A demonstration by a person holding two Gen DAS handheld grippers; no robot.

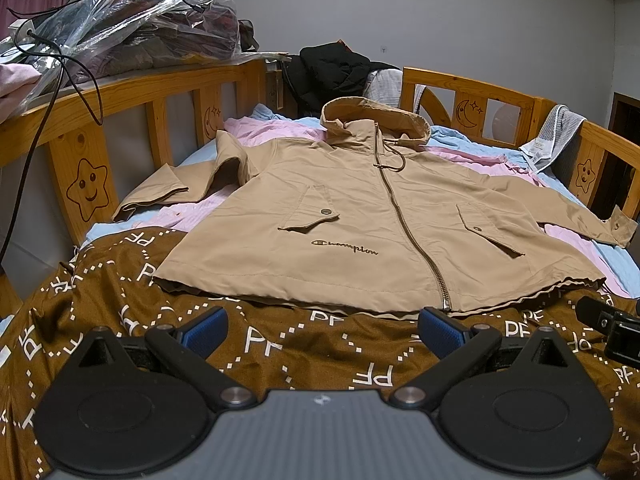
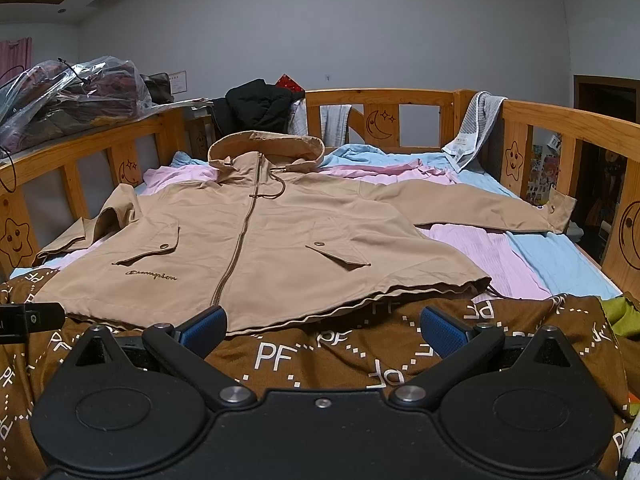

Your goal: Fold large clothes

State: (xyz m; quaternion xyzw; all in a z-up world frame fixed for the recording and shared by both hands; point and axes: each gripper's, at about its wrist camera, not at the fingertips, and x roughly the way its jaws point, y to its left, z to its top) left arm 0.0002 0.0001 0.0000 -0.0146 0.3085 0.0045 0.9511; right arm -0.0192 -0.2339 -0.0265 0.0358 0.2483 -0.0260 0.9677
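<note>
Left hand-held gripper (image 1: 322, 332): black body, blue ribbed pads (image 1: 206, 330), jaws spread wide, holding nothing, level and low.
Right hand-held gripper (image 2: 324, 330): same black build, blue pads (image 2: 442, 330), jaws spread wide, holding nothing, just beside the left one.

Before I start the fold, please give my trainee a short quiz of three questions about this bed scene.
1. True or false: the tan jacket lies zipped, front side up.
2. Which sleeve is doubled back on itself: A, the one toward the left gripper, or B, the one toward the right gripper?
3. Fill in: both grippers' jaws stand ___.

Key: 1 true; 2 A; 3 open.
</note>
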